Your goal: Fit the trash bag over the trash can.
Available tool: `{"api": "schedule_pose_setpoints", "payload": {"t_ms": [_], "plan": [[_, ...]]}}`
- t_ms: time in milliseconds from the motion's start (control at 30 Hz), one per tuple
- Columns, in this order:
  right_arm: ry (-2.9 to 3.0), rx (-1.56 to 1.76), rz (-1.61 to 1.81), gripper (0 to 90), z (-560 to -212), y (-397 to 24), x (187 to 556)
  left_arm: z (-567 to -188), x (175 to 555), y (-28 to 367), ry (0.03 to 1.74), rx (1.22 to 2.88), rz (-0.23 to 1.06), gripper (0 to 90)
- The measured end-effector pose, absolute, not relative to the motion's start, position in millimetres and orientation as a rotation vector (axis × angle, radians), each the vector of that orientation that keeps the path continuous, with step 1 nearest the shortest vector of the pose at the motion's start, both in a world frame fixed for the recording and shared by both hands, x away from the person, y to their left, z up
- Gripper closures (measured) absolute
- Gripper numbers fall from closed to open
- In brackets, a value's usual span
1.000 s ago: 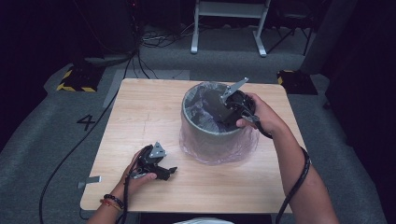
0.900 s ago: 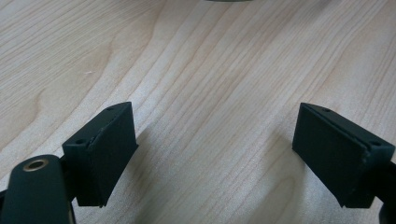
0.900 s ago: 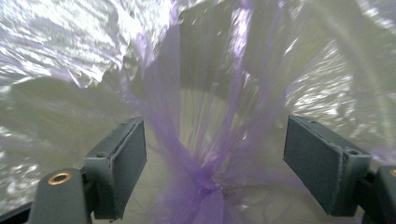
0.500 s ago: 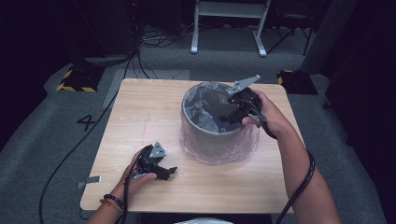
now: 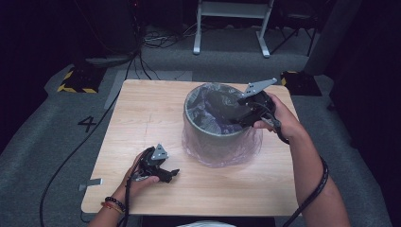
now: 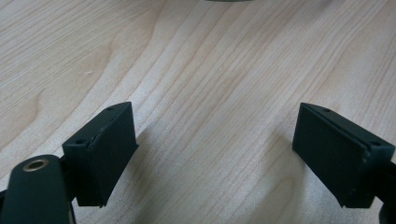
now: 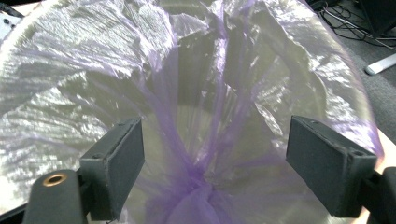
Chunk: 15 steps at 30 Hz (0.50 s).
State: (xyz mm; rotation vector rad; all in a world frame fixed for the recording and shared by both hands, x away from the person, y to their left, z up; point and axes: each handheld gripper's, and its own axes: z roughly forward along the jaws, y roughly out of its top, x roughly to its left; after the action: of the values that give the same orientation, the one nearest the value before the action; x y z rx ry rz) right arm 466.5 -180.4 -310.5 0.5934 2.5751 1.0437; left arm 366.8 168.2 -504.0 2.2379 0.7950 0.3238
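Note:
A grey round bin (image 5: pixel 215 128) stands right of centre on the wooden table (image 5: pixel 142 113), lined with a thin purple plastic bag (image 5: pixel 222 153) whose loose skirt hangs outside its base. My right gripper (image 5: pixel 235 115) hovers at the bin's right rim, pointing inward. In the right gripper view its jaws (image 7: pixel 215 158) are open and look down at the crumpled bag lining (image 7: pixel 196 186), which gathers into a fold at the bottom; neither pad touches it. My left gripper (image 5: pixel 171 175) lies on the table at front left, open (image 6: pixel 215 154) over bare wood.
The bin's base (image 6: pixel 224 1) shows at the top edge of the left gripper view. Cables (image 5: pixel 71 156) trail off the table's left side onto the grey carpet. A white metal stand (image 5: pixel 231 23) is behind the table.
My right gripper has risen and drawn back to the right, from deeper inside the bin to its right rim. The left gripper has stayed where it was.

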Motion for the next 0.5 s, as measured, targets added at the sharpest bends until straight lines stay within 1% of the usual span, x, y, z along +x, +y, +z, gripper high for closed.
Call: {"api": "schedule_pose_setpoints", "payload": {"t_ms": [500], "plan": [[2.538,0.581,1.071,18.9,-307,-198,454,-504,367,168,0.796,2.238,0.324,13.3]]}}
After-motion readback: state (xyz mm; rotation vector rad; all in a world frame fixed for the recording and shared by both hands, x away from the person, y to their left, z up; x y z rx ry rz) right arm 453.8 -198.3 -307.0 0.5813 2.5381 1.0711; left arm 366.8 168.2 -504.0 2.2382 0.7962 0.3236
